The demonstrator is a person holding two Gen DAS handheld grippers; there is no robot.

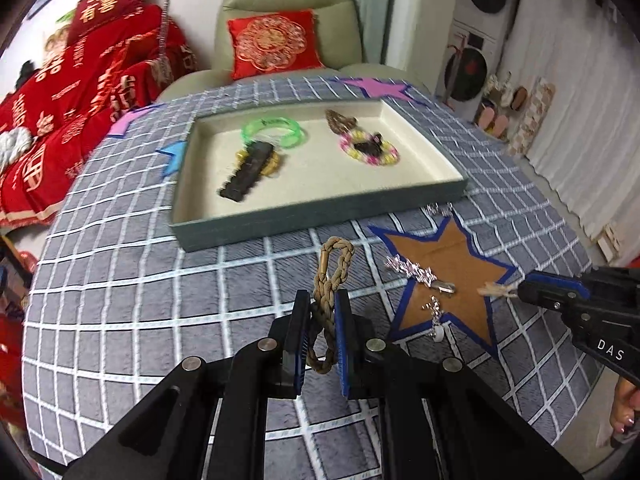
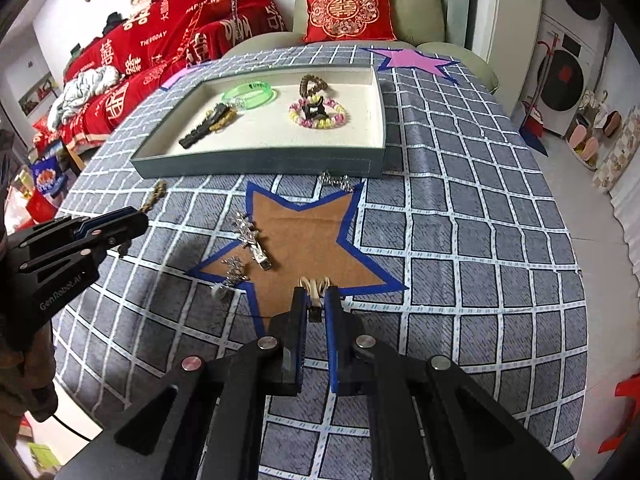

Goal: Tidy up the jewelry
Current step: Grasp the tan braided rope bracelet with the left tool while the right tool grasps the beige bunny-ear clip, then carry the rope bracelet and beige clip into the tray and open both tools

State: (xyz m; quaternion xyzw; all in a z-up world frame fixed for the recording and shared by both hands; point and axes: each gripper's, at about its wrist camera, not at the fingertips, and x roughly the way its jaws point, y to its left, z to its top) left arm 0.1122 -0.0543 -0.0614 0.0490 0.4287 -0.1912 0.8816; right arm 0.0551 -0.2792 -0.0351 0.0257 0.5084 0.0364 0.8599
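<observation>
Your left gripper (image 1: pixel 322 308) is clamped on the braided rope bracelet (image 1: pixel 330 276), lifted off the checked cloth (image 1: pixel 140 288); only your right wrist view shows the right gripper (image 2: pixel 316 304) pinching a small cream hair clip (image 2: pixel 316 286) over the brown star (image 2: pixel 304 236). Silver clips (image 2: pixel 248 236) lie on that star, below the tray's (image 2: pixel 256 166) near wall.

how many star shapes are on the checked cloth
4: brown cardboard star with blue border nearest; pink star beyond the tray; small pink star and blue star left of it. Others may be hidden.
</observation>
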